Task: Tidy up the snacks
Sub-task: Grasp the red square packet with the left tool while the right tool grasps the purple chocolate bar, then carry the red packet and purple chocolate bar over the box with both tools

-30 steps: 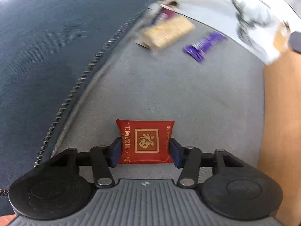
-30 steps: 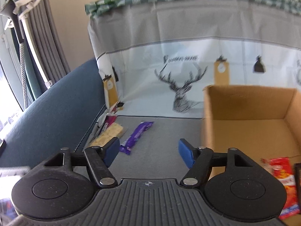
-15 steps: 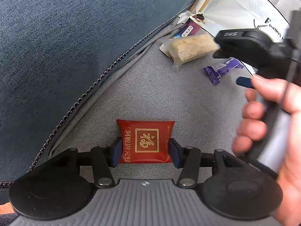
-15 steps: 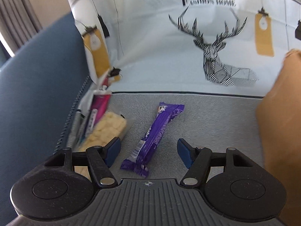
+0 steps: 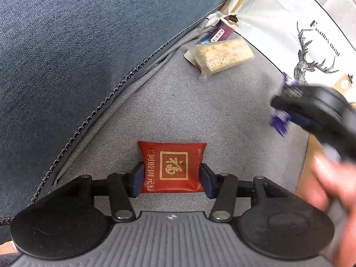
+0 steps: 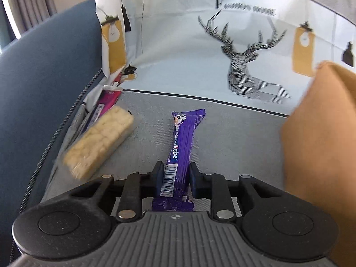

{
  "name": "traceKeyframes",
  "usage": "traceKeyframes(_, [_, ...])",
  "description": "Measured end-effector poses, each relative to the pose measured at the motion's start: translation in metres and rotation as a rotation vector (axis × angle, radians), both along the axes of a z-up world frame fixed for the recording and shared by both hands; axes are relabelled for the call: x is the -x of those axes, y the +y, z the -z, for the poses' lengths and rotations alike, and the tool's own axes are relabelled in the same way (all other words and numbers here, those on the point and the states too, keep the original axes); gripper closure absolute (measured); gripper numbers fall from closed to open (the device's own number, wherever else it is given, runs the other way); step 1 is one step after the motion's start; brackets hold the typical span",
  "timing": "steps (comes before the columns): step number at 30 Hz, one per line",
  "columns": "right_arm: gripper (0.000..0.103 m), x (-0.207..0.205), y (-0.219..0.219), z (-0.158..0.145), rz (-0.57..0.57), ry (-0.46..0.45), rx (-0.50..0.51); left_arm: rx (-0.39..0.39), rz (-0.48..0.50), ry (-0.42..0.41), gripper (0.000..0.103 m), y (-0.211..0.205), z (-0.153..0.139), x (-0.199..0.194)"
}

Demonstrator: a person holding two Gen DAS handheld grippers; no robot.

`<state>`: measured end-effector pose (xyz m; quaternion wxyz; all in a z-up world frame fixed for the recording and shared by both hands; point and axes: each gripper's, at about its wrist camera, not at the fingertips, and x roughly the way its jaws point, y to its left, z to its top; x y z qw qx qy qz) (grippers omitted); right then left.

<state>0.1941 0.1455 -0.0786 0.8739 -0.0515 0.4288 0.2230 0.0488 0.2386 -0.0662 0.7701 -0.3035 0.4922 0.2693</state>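
My left gripper (image 5: 170,179) is shut on a red packet with gold characters (image 5: 171,162), held just above the grey sofa seat (image 5: 200,115). In the right wrist view, a purple chocolate bar (image 6: 184,138) lies lengthwise on the seat. The jaws of my right gripper (image 6: 174,176) are closing on its near end, and both pads touch its sides. The left wrist view shows that gripper blurred at the right edge (image 5: 311,111), with the person's hand (image 5: 333,189) behind it.
A pale puffed-rice bar in clear wrap (image 6: 100,142) lies left of the purple bar. A pink packet (image 6: 106,102) is wedged in the seat gap. A deer-print cushion (image 6: 222,55) stands behind, a cardboard box (image 6: 322,138) at right, and the blue sofa back (image 5: 89,44) at left.
My right gripper came down and forward over the purple bar, and its jaws narrowed from wide open onto it. The left gripper rolled slightly, still holding the red packet.
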Motion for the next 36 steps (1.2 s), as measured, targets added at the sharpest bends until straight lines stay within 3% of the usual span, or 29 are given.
traceKeyframes(15, [0.078,0.124,-0.139,-0.098,-0.133,-0.201,-0.096,-0.003,0.102,-0.022,0.046,-0.014,0.001,0.005])
traceKeyframes(22, [0.078,0.148,-0.194,-0.095,-0.17,-0.287,-0.097,-0.015,0.17,-0.057,0.046,-0.03,-0.005,0.009])
traceKeyframes(36, [0.078,0.135,-0.283,-0.096,-0.048,-0.359,-0.115,-0.106,0.234,-0.182,0.046,-0.067,-0.024,-0.01])
